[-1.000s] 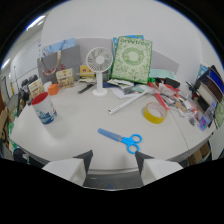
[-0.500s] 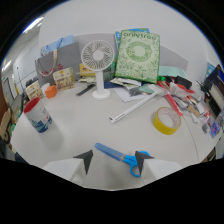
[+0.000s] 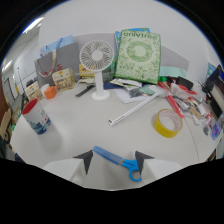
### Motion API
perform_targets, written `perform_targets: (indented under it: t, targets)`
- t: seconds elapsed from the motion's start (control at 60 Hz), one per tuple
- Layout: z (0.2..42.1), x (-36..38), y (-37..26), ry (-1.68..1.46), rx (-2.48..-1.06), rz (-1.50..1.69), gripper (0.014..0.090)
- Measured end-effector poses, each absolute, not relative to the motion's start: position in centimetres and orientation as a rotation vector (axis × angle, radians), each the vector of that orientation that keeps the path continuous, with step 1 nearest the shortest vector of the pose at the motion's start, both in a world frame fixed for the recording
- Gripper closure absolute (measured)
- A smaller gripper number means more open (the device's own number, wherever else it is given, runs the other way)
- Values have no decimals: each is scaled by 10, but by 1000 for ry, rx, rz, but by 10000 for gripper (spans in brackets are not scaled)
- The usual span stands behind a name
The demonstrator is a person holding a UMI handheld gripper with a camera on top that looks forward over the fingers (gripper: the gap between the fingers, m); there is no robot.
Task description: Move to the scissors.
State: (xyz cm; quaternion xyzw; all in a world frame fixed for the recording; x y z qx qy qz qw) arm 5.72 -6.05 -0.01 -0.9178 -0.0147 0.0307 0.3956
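Blue-handled scissors (image 3: 120, 161) lie flat on the white table (image 3: 75, 135), blades pointing toward the left finger and handle loops near the right one. My gripper (image 3: 114, 156) is open, and the scissors lie between its two dark fingertips (image 3: 85, 159), with a gap at each side. The fingers hover low over the table around the scissors without pressing on them.
Beyond the fingers lie a white tube (image 3: 134, 110), a yellow tape roll (image 3: 168, 123) and a white desk fan (image 3: 96, 62). A green box (image 3: 138, 55) stands at the back, clutter of pens (image 3: 187, 100) to the right, and a red-lidded cup (image 3: 36, 116) to the left.
The gripper has moved forward and down toward the scissors; they were ahead of the fingers before and now lie between the fingertips.
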Motion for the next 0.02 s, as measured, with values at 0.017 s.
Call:
perform_targets:
  t: [0.017]
  targets:
    - [0,57,-60,-37,-2326,78,204]
